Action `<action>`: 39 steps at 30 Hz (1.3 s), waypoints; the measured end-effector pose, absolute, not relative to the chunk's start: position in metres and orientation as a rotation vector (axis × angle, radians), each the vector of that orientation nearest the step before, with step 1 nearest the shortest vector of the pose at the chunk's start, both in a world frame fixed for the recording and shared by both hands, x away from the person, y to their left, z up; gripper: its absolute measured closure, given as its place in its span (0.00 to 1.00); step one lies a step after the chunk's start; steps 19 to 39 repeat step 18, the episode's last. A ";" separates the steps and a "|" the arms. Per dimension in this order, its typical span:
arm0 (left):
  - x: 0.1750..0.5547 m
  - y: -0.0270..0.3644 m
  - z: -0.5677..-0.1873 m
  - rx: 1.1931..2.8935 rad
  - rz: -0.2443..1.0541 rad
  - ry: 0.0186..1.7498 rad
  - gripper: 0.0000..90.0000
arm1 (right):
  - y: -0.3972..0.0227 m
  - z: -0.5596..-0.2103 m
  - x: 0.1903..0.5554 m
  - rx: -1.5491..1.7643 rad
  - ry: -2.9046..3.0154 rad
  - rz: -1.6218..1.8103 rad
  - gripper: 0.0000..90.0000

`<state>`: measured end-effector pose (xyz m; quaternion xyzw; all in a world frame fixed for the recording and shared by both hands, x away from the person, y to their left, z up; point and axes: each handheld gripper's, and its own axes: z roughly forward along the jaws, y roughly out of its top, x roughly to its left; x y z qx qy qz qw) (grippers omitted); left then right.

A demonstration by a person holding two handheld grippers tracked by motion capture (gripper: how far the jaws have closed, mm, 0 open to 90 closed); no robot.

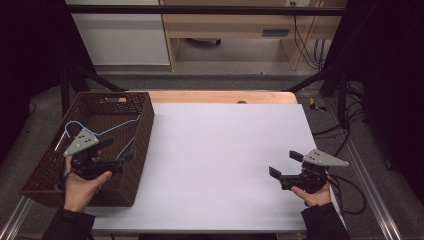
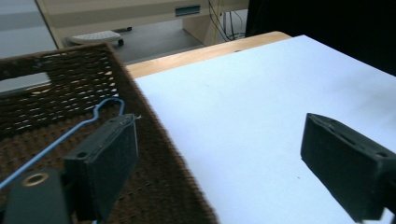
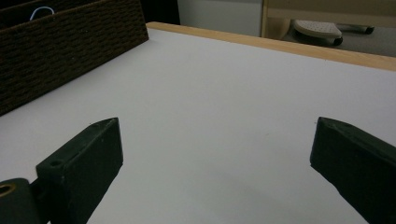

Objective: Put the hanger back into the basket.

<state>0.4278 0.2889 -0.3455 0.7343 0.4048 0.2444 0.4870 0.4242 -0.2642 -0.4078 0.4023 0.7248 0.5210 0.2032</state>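
Note:
A blue wire hanger [image 1: 117, 125] lies inside a brown wicker basket [image 1: 145, 125] at the table's left. My left gripper [image 1: 121, 149] hovers over the basket's right wall, open, with nothing between its pads. In the left gripper view, the hanger [image 2: 60, 137] runs behind the left pad, the basket wall [image 2: 154, 154] passes below, and the gripper [image 2: 219, 158] stands wide. My right gripper [image 1: 284, 164] rests low over the white sheet [image 1: 220, 150] near the front right, open and holding nothing. In the right gripper view, that gripper [image 3: 215, 158] faces the basket [image 3: 60, 46].
A wooden table edge [image 1: 220, 96] runs along the back of the white sheet. Black frame bars [image 1: 320, 75] angle down at both back corners. Cables [image 1: 345, 130] hang off the right side. A pale cabinet [image 1: 225, 25] stands on the floor beyond.

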 end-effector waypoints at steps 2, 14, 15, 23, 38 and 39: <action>0.424 0.281 -0.349 1.786 0.574 0.959 0.11 | -0.265 -0.408 0.424 1.115 2.023 1.452 0.03; 0.414 0.245 -0.373 1.831 0.522 0.886 0.09 | -0.266 -0.408 0.423 1.116 2.015 1.457 0.02; 0.414 0.244 -0.374 1.835 0.519 0.884 0.09 | -0.266 -0.408 0.423 1.115 2.014 1.458 0.02; 0.414 0.242 -0.377 1.834 0.510 0.888 0.09 | -0.267 -0.407 0.422 1.110 2.010 1.466 0.02; 0.414 0.242 -0.377 1.834 0.510 0.888 0.09 | -0.267 -0.407 0.422 1.110 2.010 1.466 0.02; 0.414 0.242 -0.377 1.834 0.510 0.888 0.09 | -0.267 -0.407 0.422 1.110 2.010 1.466 0.02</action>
